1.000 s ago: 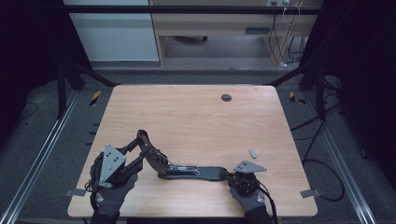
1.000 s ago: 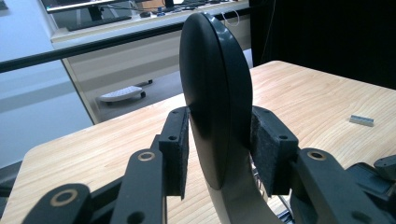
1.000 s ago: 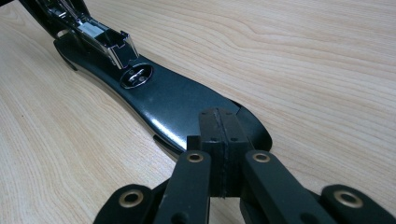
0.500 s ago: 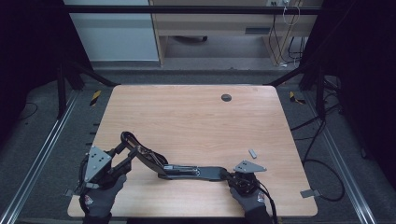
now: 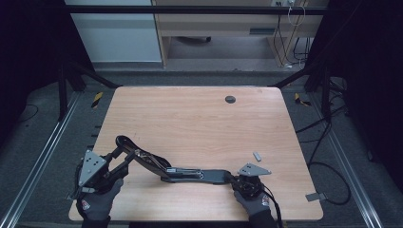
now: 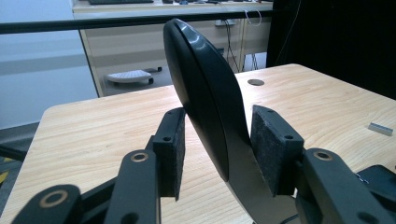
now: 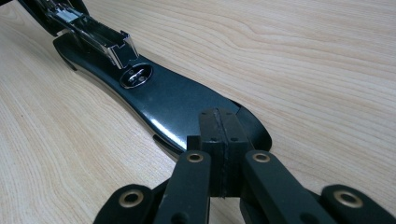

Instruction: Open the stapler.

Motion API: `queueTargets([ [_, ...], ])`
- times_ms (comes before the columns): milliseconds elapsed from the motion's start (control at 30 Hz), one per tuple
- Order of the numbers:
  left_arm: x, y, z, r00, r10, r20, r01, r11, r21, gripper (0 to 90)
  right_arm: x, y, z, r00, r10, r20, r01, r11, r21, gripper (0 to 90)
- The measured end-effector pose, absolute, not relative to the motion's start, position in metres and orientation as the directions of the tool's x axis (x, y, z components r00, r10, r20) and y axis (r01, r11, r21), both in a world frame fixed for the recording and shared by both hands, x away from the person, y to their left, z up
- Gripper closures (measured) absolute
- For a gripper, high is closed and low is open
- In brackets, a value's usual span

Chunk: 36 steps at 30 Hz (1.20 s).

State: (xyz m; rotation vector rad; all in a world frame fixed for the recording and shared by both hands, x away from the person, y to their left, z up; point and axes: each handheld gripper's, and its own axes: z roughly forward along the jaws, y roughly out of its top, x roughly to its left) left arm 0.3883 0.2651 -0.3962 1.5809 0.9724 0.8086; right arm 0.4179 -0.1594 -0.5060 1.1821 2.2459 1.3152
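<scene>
Left gripper (image 5: pixel 116 156) has just been opening its jaws; the stapler's raised top arm (image 6: pixel 205 102) stands between the pads (image 6: pixel 170 149), seemingly loose, contact unclear. Right gripper (image 7: pixel 219 140) has its jaws closed together, tips resting on the stapler base (image 7: pixel 173 100); a staple strip (image 5: pixel 257 156) lies just beyond it.

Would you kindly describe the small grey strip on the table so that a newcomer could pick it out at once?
Start at the wooden table and go to its near right area, just beyond the right gripper. There lies the staple strip, a short flat grey bar, lying apart from the opened black stapler. Unlike the dark round hole near the far edge, it is pale, straight and metallic.
</scene>
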Motion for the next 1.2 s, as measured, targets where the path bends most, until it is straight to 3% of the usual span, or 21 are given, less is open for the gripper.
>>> queueTargets([
  [533,0.3888,0.2748,-0.4039,0.424,0.906,-0.002,0.197,-0.09,0.976,52.2,0.418,-0.1592,-0.5058,-0.626,0.765,0.152,0.508,0.252,0.824,90.0],
  [933,0.3894,0.2742,-0.4036,0.416,0.909,0.036,0.189,-0.126,0.974,49.7,0.4178,-0.159,-0.5056,-0.626,0.765,0.151,0.509,0.253,0.823,90.0],
  [1200,0.3887,0.2746,-0.4042,0.429,0.902,0.055,0.214,-0.16,0.964,36.5,0.4179,-0.1589,-0.5054,-0.626,0.765,0.151,0.51,0.255,0.822,90.0],
])
